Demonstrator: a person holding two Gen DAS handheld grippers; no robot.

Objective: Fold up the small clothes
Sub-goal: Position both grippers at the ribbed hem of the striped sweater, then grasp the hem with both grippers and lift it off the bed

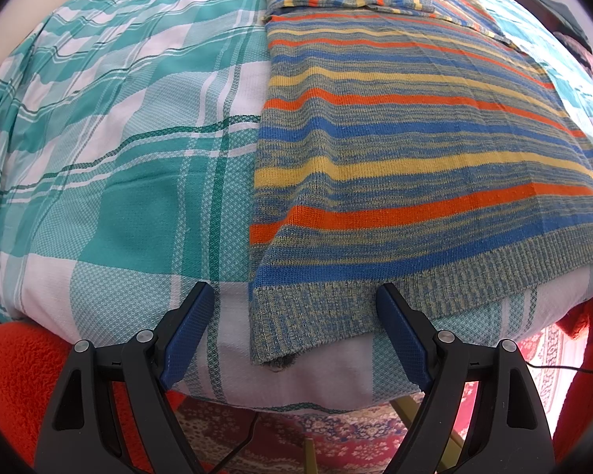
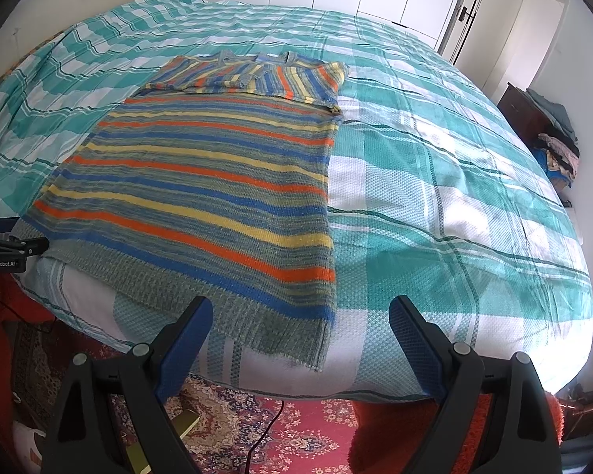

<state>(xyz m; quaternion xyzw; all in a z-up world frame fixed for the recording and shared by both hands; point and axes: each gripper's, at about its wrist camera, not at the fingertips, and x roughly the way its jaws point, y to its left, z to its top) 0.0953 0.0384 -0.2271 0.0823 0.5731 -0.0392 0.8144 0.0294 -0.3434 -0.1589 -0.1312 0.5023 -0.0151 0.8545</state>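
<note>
Striped sweater (image 1: 407, 150) lies flat on the plaid bedspread (image 1: 118, 166), sleeves folded in. Left gripper (image 1: 296, 300) and right gripper (image 2: 302, 308) both gape wide, empty, at the hem corners. Loose knit could stretch or bunch if they pinch unevenly.

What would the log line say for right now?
left gripper: open, at hem corner | right gripper: open, at other corner | striped sweater: flat, sleeves folded in | bed

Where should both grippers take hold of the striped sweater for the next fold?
Grip the striped sweater at its ribbed hem's two near corners, coming from the bed's near edge. Left gripper and right gripper are open, each framing a corner that overhangs the checked bedspread, so a finger could probably slide beneath.
</note>
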